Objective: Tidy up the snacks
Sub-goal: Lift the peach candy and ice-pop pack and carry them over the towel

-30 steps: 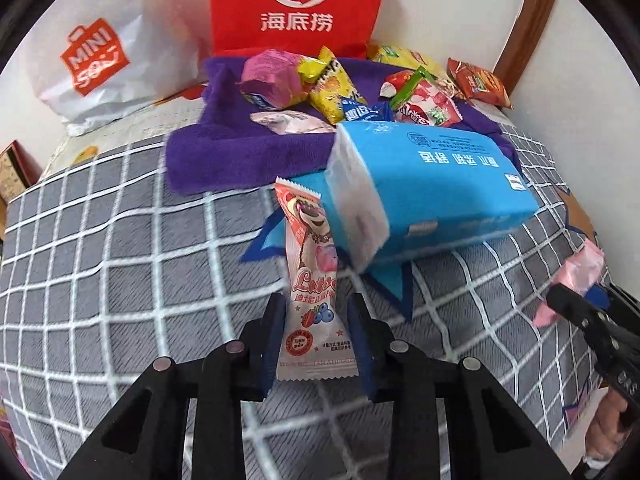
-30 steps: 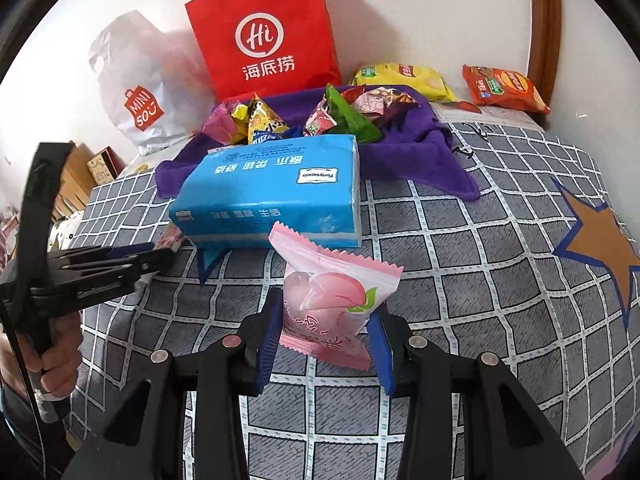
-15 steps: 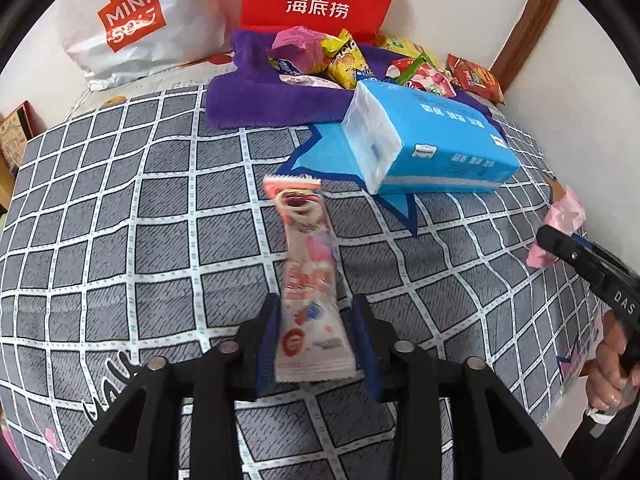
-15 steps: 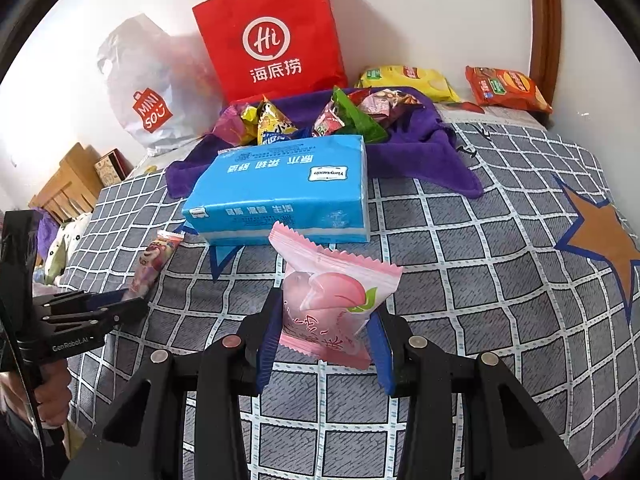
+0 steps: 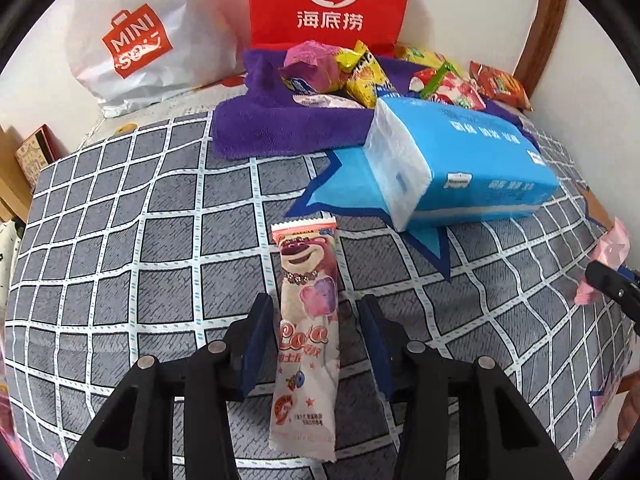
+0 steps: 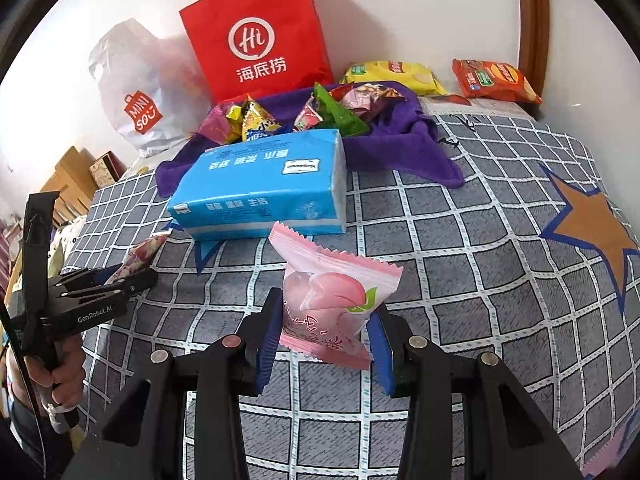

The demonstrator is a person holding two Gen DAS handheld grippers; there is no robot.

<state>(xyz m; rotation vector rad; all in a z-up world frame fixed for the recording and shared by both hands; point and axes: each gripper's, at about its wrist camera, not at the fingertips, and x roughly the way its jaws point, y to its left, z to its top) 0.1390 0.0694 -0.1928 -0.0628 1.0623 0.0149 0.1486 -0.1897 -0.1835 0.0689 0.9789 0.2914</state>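
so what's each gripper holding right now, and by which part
The right gripper pinches the pink peach packet by its lower half. The left gripper holds nothing: the bear snack bar lies loose between its open fingers.

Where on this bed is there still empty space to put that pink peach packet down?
Bare checked cover lies right of the blue tissue pack, toward the orange star. The purple towel behind is crowded with snacks.

A home bedroom: a bed under a grey checked bedspread [image 5: 120, 248], shopping bags [image 6: 256, 36] against the white wall, and a wooden door frame [image 6: 534, 20].
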